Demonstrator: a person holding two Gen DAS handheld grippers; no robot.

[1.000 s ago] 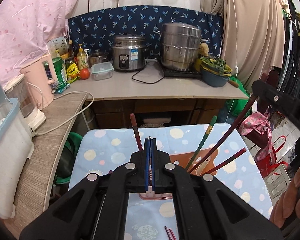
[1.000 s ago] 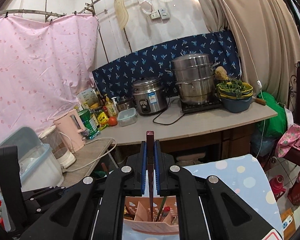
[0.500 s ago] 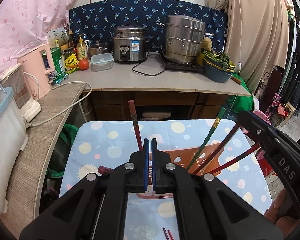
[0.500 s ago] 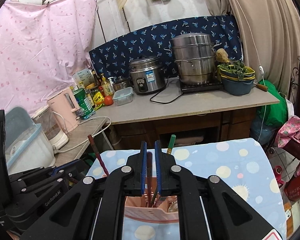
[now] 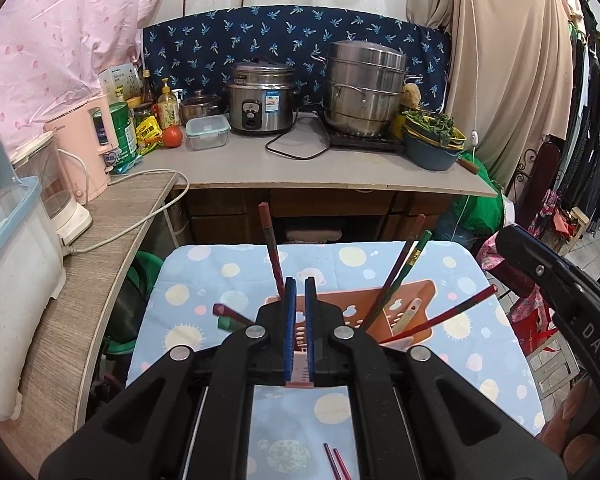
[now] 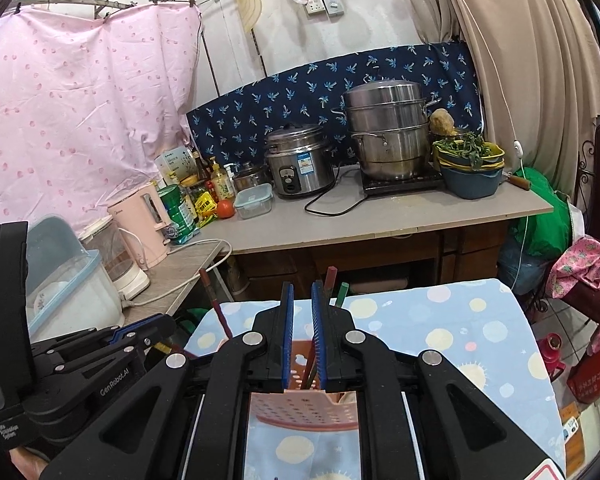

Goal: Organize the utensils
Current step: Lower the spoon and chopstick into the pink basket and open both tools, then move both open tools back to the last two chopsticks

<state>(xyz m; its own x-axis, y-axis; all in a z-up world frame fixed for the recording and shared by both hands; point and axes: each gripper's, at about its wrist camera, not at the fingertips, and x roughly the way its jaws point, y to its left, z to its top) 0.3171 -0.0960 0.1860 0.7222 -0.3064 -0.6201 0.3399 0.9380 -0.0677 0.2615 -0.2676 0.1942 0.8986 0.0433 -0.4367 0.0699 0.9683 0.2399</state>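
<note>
On the spotted table [image 5: 204, 280] sits the pink basket [image 5: 416, 322], now with more chopsticks [image 5: 396, 276] standing in it. Both the right gripper [image 6: 300, 304] and left gripper [image 5: 300, 292] have let go and hold nothing. Two chopsticks [image 5: 334, 460] still lie loose nearby.

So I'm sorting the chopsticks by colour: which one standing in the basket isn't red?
The green chopstick, leaning up and right out of the orange basket beside a dark red one. The other sticks in the basket are red or maroon.
</note>
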